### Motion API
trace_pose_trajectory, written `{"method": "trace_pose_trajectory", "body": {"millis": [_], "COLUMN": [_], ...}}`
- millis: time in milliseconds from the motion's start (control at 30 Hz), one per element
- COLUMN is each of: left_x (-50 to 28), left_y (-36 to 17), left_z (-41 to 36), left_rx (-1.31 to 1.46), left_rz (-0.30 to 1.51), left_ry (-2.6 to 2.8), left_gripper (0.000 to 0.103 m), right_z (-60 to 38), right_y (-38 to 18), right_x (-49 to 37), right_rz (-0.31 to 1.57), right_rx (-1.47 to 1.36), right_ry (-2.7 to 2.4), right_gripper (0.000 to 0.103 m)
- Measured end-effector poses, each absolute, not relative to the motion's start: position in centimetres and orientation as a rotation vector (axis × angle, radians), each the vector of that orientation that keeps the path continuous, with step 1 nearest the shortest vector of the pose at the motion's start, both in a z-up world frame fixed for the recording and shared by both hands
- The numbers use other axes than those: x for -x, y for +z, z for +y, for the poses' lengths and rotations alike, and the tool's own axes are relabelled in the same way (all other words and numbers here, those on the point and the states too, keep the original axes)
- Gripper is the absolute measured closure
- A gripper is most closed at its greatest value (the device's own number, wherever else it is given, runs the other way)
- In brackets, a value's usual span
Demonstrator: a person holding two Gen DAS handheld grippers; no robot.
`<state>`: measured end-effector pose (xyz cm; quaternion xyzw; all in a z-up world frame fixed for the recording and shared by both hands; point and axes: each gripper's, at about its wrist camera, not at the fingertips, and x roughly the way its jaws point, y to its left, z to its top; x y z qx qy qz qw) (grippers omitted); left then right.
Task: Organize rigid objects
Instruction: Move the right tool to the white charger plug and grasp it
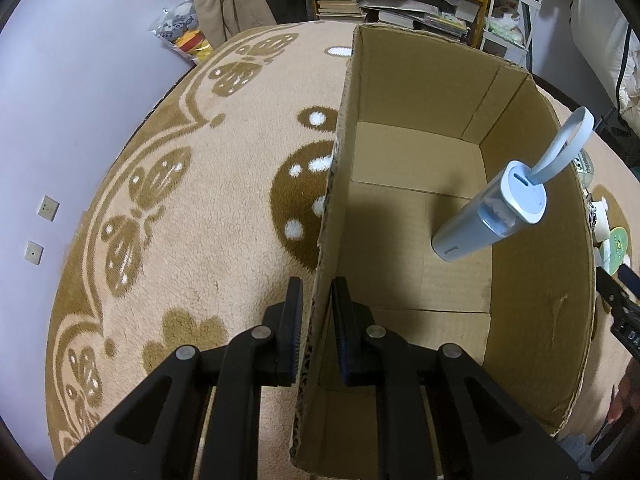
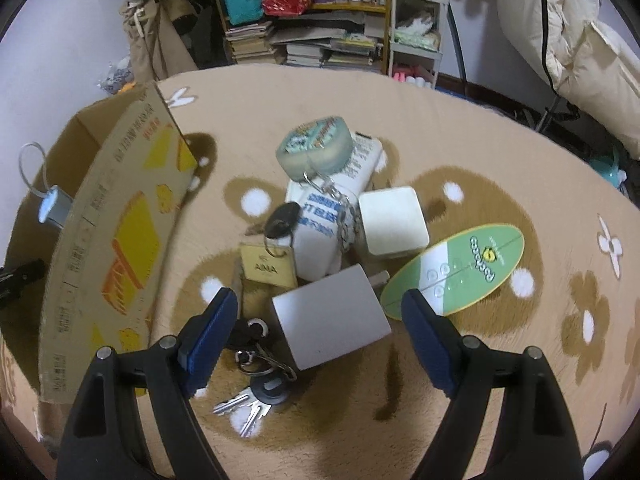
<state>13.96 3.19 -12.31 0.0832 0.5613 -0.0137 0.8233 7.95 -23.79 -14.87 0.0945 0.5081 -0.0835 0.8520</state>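
Observation:
My left gripper (image 1: 316, 300) is shut on the near wall of an open cardboard box (image 1: 532, 184). A light blue bottle with a loop strap (image 1: 486, 216) leans against the box's right wall inside; it also shows in the right wrist view (image 2: 52, 204). My right gripper (image 2: 320, 312) is open above a pile on the carpet: a grey charger block (image 2: 330, 316) between the fingers, a white cube (image 2: 392, 220), a green oval card (image 2: 456, 268), a white tube (image 2: 332, 216), a round tin (image 2: 316, 148), a brass tag (image 2: 266, 266) and keys (image 2: 248, 404).
The box's printed outer wall (image 2: 112, 240) stands left of the pile. A beige patterned carpet (image 1: 200, 200) covers the floor. Shelves with books (image 2: 304, 44), a white cart (image 2: 416, 28) and a hanging garment bag (image 2: 568, 32) are at the back.

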Motion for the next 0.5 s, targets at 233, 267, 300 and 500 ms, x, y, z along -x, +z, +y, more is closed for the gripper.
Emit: {"method": "trace_pose_trajectory", "body": {"millis": [233,267,300,500], "left_x": [-13.8,-13.8,-13.8,-13.7], "left_y": [-12.3,-12.2,-12.3,-12.2], "left_z": [3.1,3.2,3.1,3.1], "left_rx": [-0.175,-0.171,-0.171,-0.175], "left_rz": [1.195,1.196,1.195,1.195], "left_ry": [-0.028,-0.028,-0.028,-0.028], "left_gripper": [0.089,0.089,0.089,0.089], "right_z": [-23.9,-23.9,-23.9,-24.2], "right_y": [-16.8,-16.9,-17.0,-18.2], "right_x": [-7.9,-8.0,-8.0,-8.0], "right_rz": [1.104,1.104,1.102,1.123], "right_rx": [-0.233,-0.229,-0.224,-0.237], "right_ry": [-0.196,-0.201,-0.209,-0.234], "right_gripper": [0.014,0.014,0.015,0.025]}}
